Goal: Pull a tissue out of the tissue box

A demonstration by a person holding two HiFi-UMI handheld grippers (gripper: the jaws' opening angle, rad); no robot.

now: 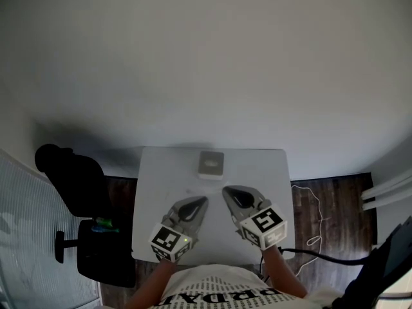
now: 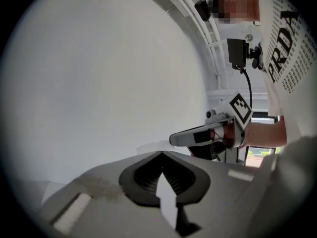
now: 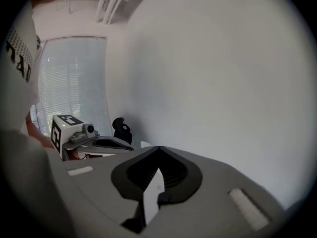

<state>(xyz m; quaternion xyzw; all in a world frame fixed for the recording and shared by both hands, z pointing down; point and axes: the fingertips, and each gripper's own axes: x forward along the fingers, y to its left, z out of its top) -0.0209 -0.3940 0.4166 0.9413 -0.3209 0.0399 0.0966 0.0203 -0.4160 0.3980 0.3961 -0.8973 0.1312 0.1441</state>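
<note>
A white, rectangular worktop point(image 1: 154, 179) is seen from above, its far edge set against a pale wall, and it is flanked on both sides by a dark wooden floor point(image 1: 338, 195). One small, pale grey tissue box point(image 1: 211, 165) is set flat on it, near the middle of the far edge and well apart from the near edge. On the floor, a black chair point(image 1: 84, 198) is stood just beside the worktop's left side, and a thin white cable point(image 1: 313, 212) is laid in loose loops to its right.
</note>
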